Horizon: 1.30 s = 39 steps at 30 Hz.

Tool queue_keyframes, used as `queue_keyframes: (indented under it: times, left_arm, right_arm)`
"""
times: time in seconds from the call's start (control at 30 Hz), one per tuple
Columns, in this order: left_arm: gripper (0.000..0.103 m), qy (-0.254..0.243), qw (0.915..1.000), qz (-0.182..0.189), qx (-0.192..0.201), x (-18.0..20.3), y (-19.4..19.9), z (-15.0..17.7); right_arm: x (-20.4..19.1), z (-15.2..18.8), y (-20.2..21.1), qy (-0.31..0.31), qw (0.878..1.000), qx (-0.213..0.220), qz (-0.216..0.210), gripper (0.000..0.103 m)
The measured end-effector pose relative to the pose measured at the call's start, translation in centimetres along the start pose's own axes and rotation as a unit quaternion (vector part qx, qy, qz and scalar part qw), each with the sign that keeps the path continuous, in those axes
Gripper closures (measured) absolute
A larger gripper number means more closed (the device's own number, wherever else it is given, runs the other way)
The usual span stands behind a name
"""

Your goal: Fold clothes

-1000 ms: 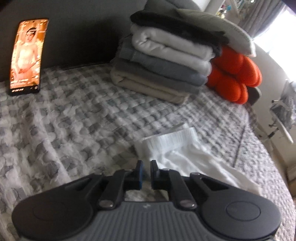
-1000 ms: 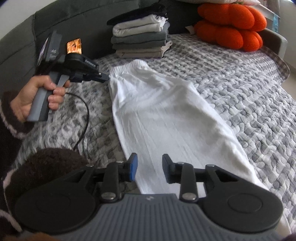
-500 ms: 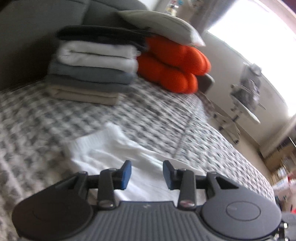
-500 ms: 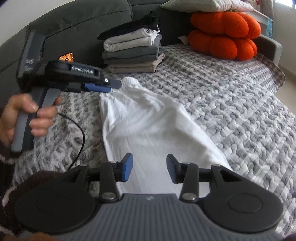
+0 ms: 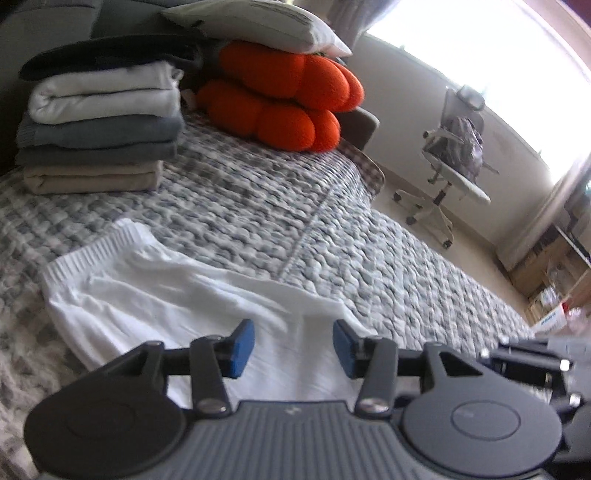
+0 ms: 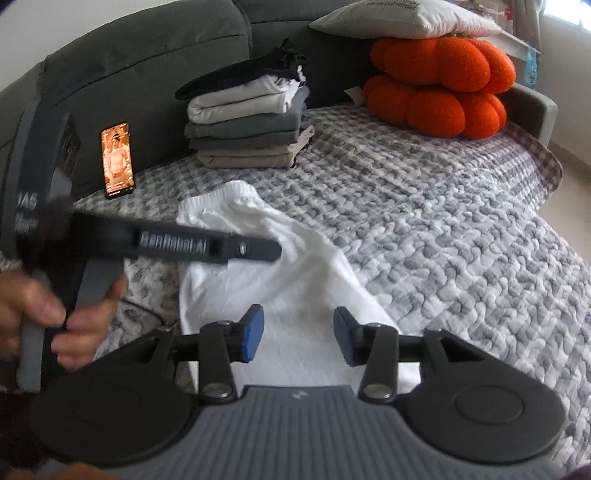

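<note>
White trousers [image 6: 280, 273] lie lengthwise on the grey quilted cover, with the ribbed waistband [image 5: 92, 251] at the far end. My left gripper [image 5: 293, 345] hovers open over the middle of the white trousers [image 5: 177, 302], nothing between its blue pads. My right gripper [image 6: 298, 338] is open too, low over the trousers nearer the leg end. In the right wrist view the left gripper [image 6: 251, 251] crosses from the left, held by a hand [image 6: 55, 317]. At the back stands a stack of folded clothes [image 6: 247, 125].
Orange cushions [image 6: 439, 88] with a pale pillow [image 6: 399, 18] on top sit at the back right. A lit phone [image 6: 117, 160] leans against the dark sofa back [image 6: 147, 74]. An office chair [image 5: 448, 162] stands on the floor beyond the cover's edge. The folded stack [image 5: 99, 125] is behind the waistband.
The left gripper has opened, let go of the waistband and swung right and down along the trousers. The right gripper has opened wider and moved a little closer to the waistband.
</note>
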State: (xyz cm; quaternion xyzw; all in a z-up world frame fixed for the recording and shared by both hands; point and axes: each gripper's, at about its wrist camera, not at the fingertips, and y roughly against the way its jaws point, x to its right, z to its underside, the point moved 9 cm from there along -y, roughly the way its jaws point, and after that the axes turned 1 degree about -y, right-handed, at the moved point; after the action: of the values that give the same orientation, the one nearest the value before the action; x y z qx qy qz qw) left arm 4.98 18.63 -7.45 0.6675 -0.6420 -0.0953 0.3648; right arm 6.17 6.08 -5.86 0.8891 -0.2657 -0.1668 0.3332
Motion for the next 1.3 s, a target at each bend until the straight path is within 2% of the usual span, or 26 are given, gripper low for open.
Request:
queue_keyframes:
  times: [0.23, 0.5, 0.7, 1.13, 1.23, 1.3]
  left_arm:
    - [0.057, -0.051, 0.9983, 0.023, -0.021, 2.3, -1.0, 1.8]
    - [0.08, -0.06, 0.9959, 0.052, -0.043, 3.7, -2.2, 3.2]
    - [0.083, -0.067, 0.9954, 0.049, -0.048, 3.9, -2.3, 3.4]
    - [0.084, -0.066, 0.9956, 0.035, -0.057, 3.9, -2.9, 3.8]
    - [0.084, -0.062, 0.9958, 0.036, -0.057, 3.8, -3.0, 3.7]
    - [0.084, -0.06, 0.9959, 0.037, -0.057, 3.8, -3.0, 3.8]
  right_arm:
    - [2.4, 0.9, 0.2, -0.046, 0.999, 0.017, 0.011, 0.055]
    - [5.5, 2.7, 1.6, -0.099, 0.994, 0.03, 0.034, 0.055]
    - [7.0, 2.4, 1.1, -0.119, 0.991, 0.039, 0.037, 0.055]
    - [8.1, 2.7, -0.9, -0.151, 0.988, 0.021, 0.026, 0.056]
    - [8.1, 2.9, -1.2, -0.15, 0.988, 0.017, 0.028, 0.061]
    - [8.0, 2.9, -1.4, -0.15, 0.988, 0.015, 0.028, 0.07]
